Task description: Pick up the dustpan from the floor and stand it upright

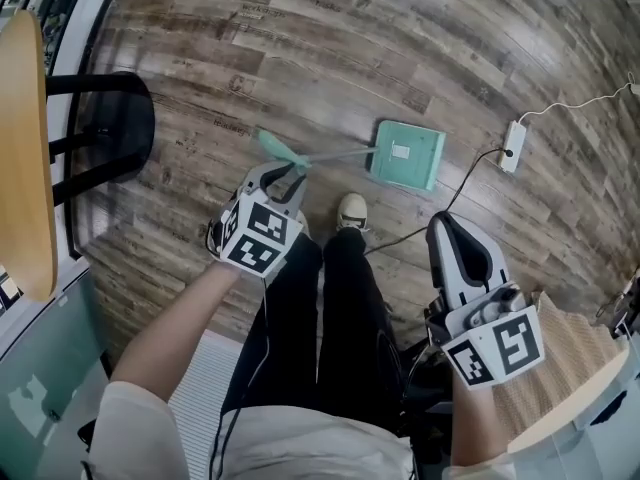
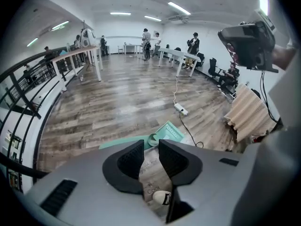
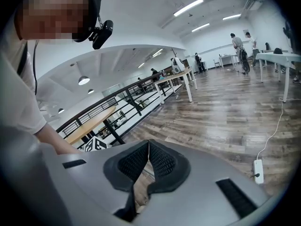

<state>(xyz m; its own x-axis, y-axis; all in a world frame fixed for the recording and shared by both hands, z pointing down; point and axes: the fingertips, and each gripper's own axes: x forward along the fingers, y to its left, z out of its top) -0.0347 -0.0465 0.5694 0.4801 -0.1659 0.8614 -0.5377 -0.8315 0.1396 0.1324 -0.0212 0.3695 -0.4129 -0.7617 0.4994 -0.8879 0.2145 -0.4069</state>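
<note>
Floor (image 1: 300, 48), wood: dustpan (image 1: 408, 155) lies flat ahead of shoe (image 1: 351, 211), handle end just beyond L gripper (image 1: 283, 173) tips. L jaws moderately apart, nothing btwn pads. R gripper (image 1: 450, 223), well apart from dustpan: tips together, empty.

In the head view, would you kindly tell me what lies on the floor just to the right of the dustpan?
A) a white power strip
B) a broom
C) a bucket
A: a white power strip lies right of the teal dustpan; no broom or bucket shows there.
</note>
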